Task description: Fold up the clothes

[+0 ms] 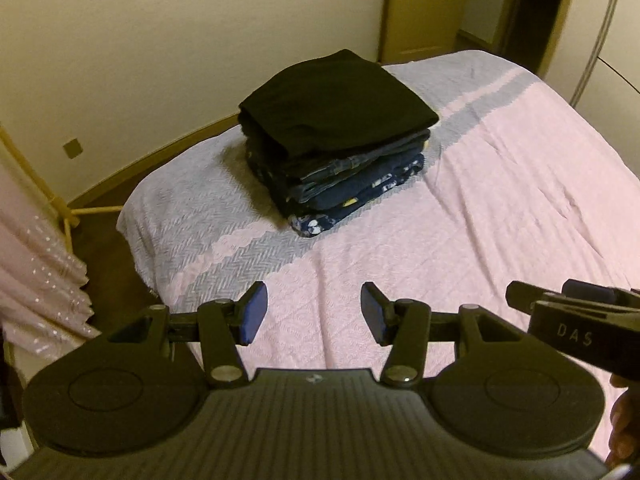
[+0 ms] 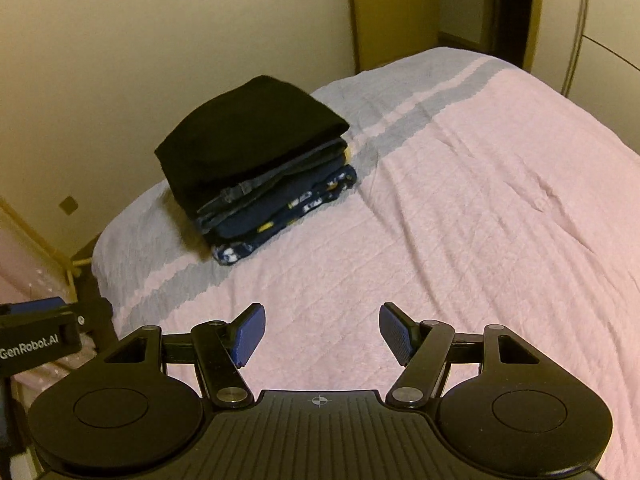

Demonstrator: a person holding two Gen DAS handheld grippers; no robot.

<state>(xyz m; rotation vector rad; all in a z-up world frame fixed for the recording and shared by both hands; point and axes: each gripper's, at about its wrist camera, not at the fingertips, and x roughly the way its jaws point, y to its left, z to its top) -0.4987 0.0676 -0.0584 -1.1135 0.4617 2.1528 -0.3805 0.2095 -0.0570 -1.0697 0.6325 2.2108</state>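
A stack of folded clothes [image 1: 340, 140] [image 2: 256, 168] rests on the bed near its far left corner. A black garment [image 1: 336, 100] lies on top, with denim and dark blue patterned pieces beneath. My left gripper [image 1: 314, 312] hovers open over the pink bedspread, well short of the stack, nothing between its blue pads. My right gripper [image 2: 320, 334] is open too, empty, above the bedspread to the right of the stack. Each view shows part of the other gripper at its edge: the right one [image 1: 576, 320], the left one [image 2: 40, 332].
The bed has a pink bedspread [image 1: 460, 220] [image 2: 460, 220] with grey-blue bands toward the far end. A cream wall runs behind the bed. A pink sparkly fabric [image 1: 36, 272] hangs at the left beside a wooden frame. A doorway and wardrobe [image 1: 600, 20] stand at the far right.
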